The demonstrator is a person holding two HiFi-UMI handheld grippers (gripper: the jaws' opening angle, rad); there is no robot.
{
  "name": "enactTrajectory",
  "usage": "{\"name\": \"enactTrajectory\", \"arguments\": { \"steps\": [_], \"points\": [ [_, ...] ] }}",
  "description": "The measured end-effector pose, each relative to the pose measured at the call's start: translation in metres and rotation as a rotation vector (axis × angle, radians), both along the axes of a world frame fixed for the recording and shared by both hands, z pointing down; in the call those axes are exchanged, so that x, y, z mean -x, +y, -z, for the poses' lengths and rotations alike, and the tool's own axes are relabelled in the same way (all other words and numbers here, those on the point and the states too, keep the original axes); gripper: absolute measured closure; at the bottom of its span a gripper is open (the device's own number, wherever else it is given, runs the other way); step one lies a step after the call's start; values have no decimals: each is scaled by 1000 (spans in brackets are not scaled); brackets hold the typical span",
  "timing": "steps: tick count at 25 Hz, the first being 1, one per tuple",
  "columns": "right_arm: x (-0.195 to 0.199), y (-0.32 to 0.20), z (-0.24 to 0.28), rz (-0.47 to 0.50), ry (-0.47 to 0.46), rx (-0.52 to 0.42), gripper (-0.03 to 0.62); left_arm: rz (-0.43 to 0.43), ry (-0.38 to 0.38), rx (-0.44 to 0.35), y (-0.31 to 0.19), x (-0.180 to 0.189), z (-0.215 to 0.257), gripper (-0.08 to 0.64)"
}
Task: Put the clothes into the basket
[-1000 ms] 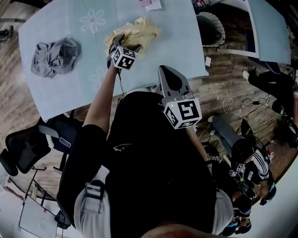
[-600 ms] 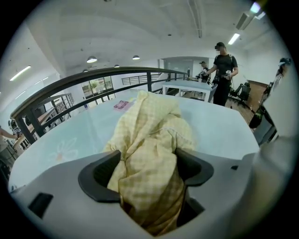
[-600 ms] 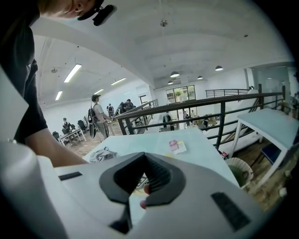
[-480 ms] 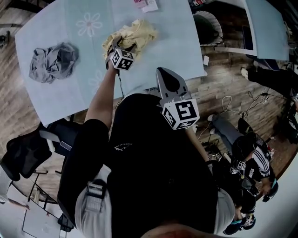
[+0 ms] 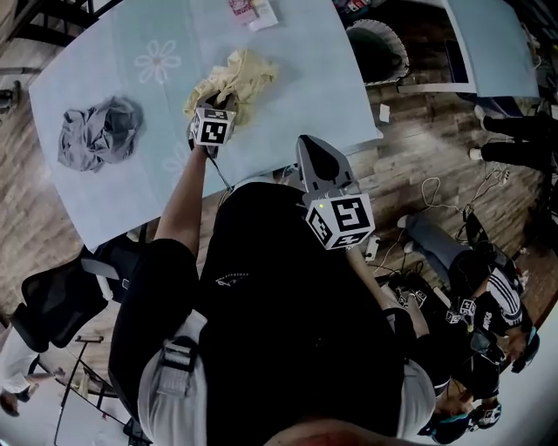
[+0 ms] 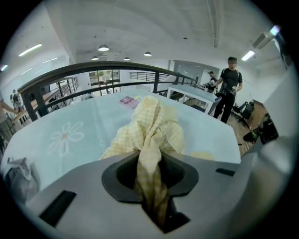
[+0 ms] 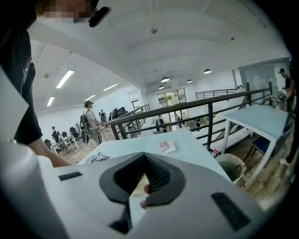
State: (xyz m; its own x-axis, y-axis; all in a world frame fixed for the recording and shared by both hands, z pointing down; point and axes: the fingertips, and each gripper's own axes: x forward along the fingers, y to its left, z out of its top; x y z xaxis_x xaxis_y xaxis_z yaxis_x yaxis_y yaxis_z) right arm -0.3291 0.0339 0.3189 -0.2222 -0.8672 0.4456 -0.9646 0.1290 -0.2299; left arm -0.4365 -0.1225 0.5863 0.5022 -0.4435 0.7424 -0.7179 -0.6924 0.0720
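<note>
On the pale blue table lies a yellow checked cloth, and a grey cloth lies crumpled further left. My left gripper stands at the yellow cloth's near edge. Its jaws have just been closing, and in the left gripper view a fold of the yellow cloth is pinched between them at the left gripper. A round basket stands on the floor off the table's right end. My right gripper hangs shut and empty near the table's front edge, and the basket shows to its right.
A pink-and-white packet lies at the table's far edge. A black office chair stands at the lower left. People and cables fill the floor on the right. A second pale table stands beyond the basket.
My left gripper's jaws have closed onto the yellow cloth, which is now bunched up between them. The left gripper has shifted slightly to the left. The right gripper has hardly moved.
</note>
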Motion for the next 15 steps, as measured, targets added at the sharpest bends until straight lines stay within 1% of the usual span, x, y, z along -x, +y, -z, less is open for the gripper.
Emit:
{"name": "enactTrajectory", "arguments": {
  "steps": [3,7,11,15],
  "points": [
    [-7,3,-2,-23,-5,-10,583,60,64,29,20,5,8,472],
    [-14,5,-2,-37,-18,-18,583,106,141,54,56,8,21,474],
    [-18,5,1,-39,-29,-30,583,99,194,80,80,5,35,474],
    [-22,10,1,-37,-48,-36,583,67,241,59,83,-3,58,474]
  ]
}}
